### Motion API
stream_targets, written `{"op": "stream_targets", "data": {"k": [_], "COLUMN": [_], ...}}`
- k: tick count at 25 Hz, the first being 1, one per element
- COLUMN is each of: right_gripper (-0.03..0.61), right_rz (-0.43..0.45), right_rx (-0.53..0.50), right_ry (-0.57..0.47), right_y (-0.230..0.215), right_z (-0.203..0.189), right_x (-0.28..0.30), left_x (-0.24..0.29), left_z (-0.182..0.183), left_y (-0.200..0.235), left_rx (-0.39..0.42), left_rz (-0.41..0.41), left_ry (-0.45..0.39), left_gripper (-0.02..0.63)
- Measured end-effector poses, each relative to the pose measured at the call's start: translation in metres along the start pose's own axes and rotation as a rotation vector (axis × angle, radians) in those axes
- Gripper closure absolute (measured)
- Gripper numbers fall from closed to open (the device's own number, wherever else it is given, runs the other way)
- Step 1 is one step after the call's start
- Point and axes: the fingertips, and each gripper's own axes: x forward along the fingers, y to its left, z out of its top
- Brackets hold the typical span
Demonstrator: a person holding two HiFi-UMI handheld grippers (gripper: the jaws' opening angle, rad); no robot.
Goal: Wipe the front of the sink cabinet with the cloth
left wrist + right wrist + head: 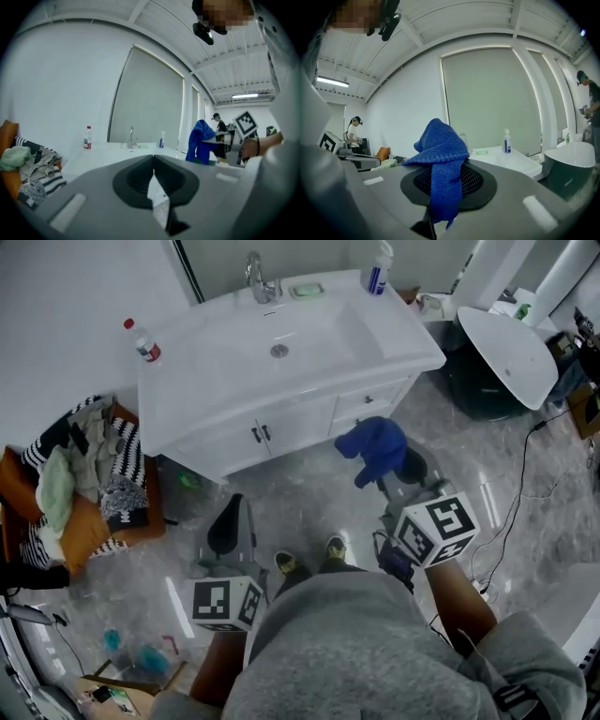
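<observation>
The white sink cabinet (300, 423) stands ahead of me, its two doors shut under the basin (281, 338). A blue cloth (373, 444) hangs bunched from my right gripper (389, 470), a short way in front of the cabinet's right side and apart from it. The right gripper view shows the cloth (440, 145) draped over the shut jaws of that gripper (443, 173). My left gripper (228, 526) is held low over the floor, left of my feet. Its jaws (153, 161) meet with nothing between them. The cloth (201, 143) also shows in the left gripper view.
On the countertop stand a water bottle (142, 341), a faucet (261, 279) and a soap bottle (377, 273). An orange seat heaped with clothes (84, 484) sits left of the cabinet. A white tub (506, 352) and floor cables (525, 484) lie right. Another person (354, 133) stands far off.
</observation>
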Motion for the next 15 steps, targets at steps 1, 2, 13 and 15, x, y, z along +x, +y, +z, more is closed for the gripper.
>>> {"op": "stream_targets", "data": {"k": [1, 2, 13, 15], "right_gripper": [0.499, 0.499, 0.499, 0.499], "right_rz": [-0.002, -0.004, 0.009, 0.007], "right_rx": [0.001, 0.002, -0.011, -0.004], "right_ry": [-0.005, -0.009, 0.003, 0.007], "right_y": [0.000, 0.000, 0.000, -0.005], "right_z": [0.001, 0.001, -0.006, -0.005], "right_x": [0.000, 0.000, 0.005, 0.008], "left_x": [0.001, 0.002, 0.018, 0.024], "left_z": [0.000, 0.000, 0.011, 0.013], "left_y": [-0.002, -0.004, -0.007, -0.008], "left_rx": [-0.006, -0.009, 0.001, 0.001], "left_rz": [-0.007, -0.014, -0.022, -0.022], "left_ry": [0.000, 0.003, -0.010, -0.008], "left_gripper": [0.603, 0.603, 0.603, 0.603]}}
